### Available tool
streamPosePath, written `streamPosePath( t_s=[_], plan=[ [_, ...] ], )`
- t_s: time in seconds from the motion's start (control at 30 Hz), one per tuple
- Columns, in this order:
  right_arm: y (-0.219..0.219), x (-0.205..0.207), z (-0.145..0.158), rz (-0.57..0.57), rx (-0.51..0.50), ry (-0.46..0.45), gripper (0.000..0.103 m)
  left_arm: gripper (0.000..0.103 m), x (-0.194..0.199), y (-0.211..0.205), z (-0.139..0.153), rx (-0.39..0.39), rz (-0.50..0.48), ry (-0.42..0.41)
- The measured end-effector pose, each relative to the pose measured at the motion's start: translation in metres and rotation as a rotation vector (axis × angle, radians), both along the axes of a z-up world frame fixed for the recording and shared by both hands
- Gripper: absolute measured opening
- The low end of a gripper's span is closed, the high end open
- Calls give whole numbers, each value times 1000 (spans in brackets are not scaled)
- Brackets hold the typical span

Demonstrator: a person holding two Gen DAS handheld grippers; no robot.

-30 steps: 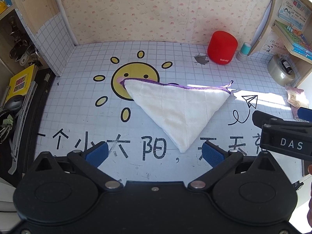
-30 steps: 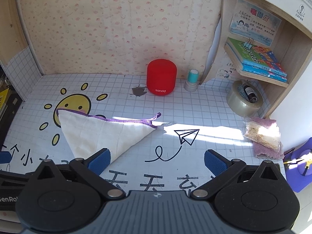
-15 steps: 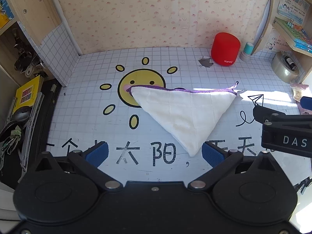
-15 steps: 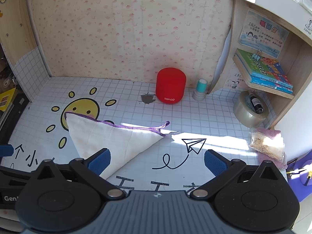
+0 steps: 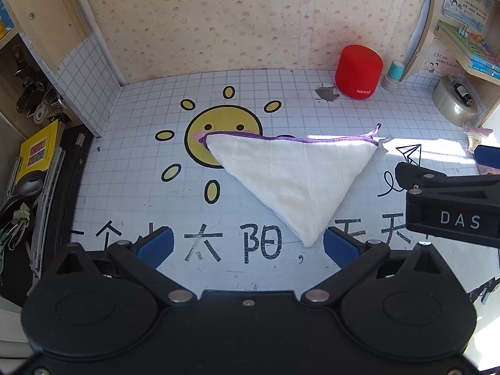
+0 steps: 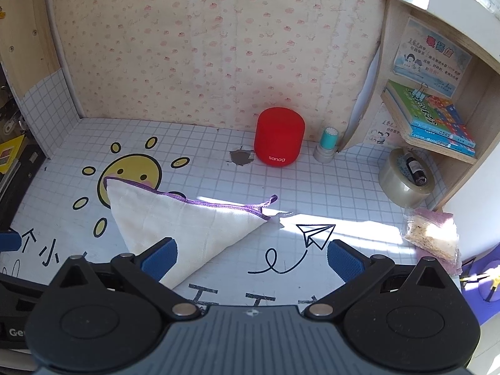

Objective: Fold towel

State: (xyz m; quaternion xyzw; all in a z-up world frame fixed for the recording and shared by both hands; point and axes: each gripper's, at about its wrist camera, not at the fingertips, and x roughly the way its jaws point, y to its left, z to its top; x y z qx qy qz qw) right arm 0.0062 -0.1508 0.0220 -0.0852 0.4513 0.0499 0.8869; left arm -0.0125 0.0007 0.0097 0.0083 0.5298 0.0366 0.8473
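Observation:
A white towel (image 5: pixel 293 178) with a purple hem lies flat on the gridded mat, folded into a triangle that points toward me. It also shows in the right wrist view as the towel (image 6: pixel 187 228). My left gripper (image 5: pixel 247 245) is open and held back from the towel's near tip, with nothing between its blue pads. My right gripper (image 6: pixel 251 257) is open too, its left pad over the towel's near edge without gripping it. The right gripper's black body (image 5: pixel 453 206) shows at the right edge of the left wrist view.
A red speaker (image 6: pixel 279 136) and a small teal-topped bottle (image 6: pixel 326 143) stand by the back wall. A tape roll (image 6: pixel 404 178) sits under the right-hand shelf of books (image 6: pixel 434 118). A bagged snack (image 6: pixel 432 234) lies at the right. Tools and a yellow book (image 5: pixel 39 147) fill the left side.
Both grippers have drawn back and upward from the towel, so more of the back wall shows. The towel has not moved.

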Motion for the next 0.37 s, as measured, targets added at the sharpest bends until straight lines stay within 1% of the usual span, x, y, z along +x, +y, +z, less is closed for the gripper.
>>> streamPosePath(
  t_s=[0.13,0.17,0.37],
  plan=[
    [2,1,-1,3,-7,1,103,101,-5,0,-4,-16,-12,-1],
    [2,1,-1,4,-9,1,103,99,-7,-1,-5,-20,-16,-2],
    [5,2,-3,9,-20,2,103,98,-8,0,-5,-31,-19,-4]
  ],
)
